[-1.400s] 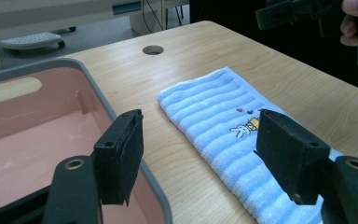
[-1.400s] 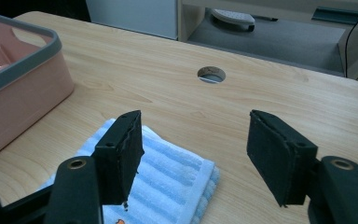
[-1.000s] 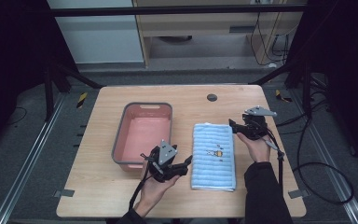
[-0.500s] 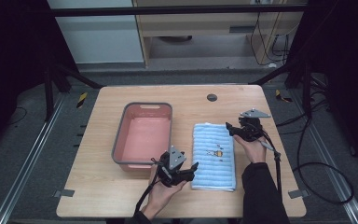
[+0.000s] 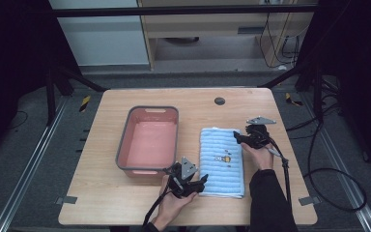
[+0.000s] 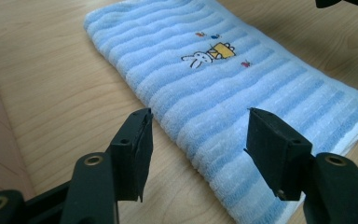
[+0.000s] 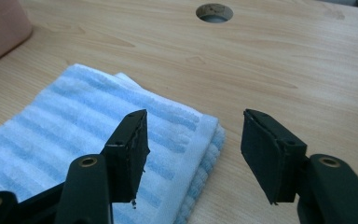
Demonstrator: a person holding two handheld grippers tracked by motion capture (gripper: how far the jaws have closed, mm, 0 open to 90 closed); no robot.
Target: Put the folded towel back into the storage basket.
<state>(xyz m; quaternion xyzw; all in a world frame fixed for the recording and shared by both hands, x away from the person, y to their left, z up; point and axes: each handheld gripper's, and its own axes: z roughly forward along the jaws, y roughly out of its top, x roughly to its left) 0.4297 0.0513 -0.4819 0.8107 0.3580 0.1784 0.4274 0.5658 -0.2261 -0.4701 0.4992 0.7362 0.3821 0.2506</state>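
A folded blue striped towel lies right of centre on the table, each open gripper, left and right, poised at opposite corners, jaws just narrowing, likely to pinch it.

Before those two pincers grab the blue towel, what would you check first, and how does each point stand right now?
1. Towel lies flat and folded on the table: ok.
2. Left gripper lined up on the towel's near edge, its jaws having just narrowed but not pressing it: ok.
3. Right gripper straddles the towel's far corner, jaws apart: ok.
4. Both jaws low enough to catch every folded layer: cannot tell.
5. Pink bin beside the towel has nothing in it: ok.
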